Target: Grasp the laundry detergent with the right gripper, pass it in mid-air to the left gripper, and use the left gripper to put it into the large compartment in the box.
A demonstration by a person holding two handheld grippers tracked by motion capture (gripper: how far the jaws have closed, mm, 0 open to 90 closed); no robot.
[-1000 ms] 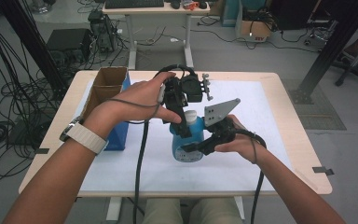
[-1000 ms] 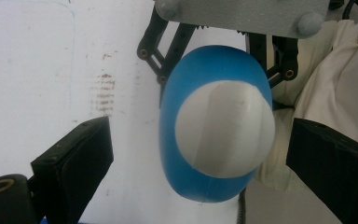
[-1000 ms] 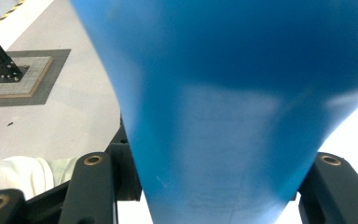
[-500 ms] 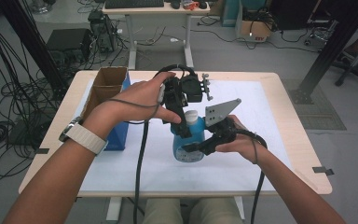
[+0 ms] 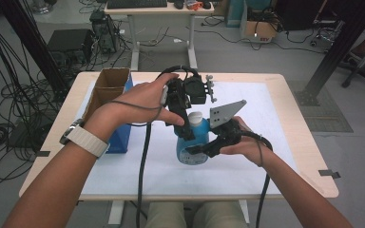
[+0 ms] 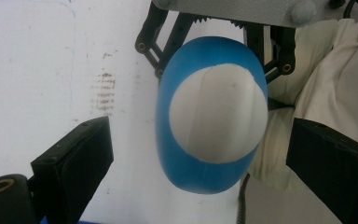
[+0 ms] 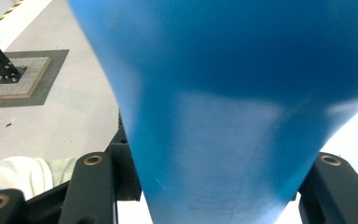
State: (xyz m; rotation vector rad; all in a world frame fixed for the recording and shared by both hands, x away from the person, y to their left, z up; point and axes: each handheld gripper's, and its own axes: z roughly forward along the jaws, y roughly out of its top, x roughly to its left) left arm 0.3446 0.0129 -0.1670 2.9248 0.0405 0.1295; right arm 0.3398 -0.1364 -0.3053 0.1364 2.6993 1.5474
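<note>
Nothing has shifted lately: right hand-held gripper [image 5: 204, 148] stays clamped on the blue bottle [image 5: 193, 142] mid-table [image 5: 285, 142], while the left hand-held gripper [image 5: 183, 124] hangs wide open over its white cap [image 6: 218, 114], probably about to unscrew.

An open cardboard box [image 5: 108, 84] sits beside a blue box [image 5: 121, 135].

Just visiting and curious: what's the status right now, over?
Right gripper shut on blue bottle. Left gripper open above white cap. Nothing in the way.
</note>
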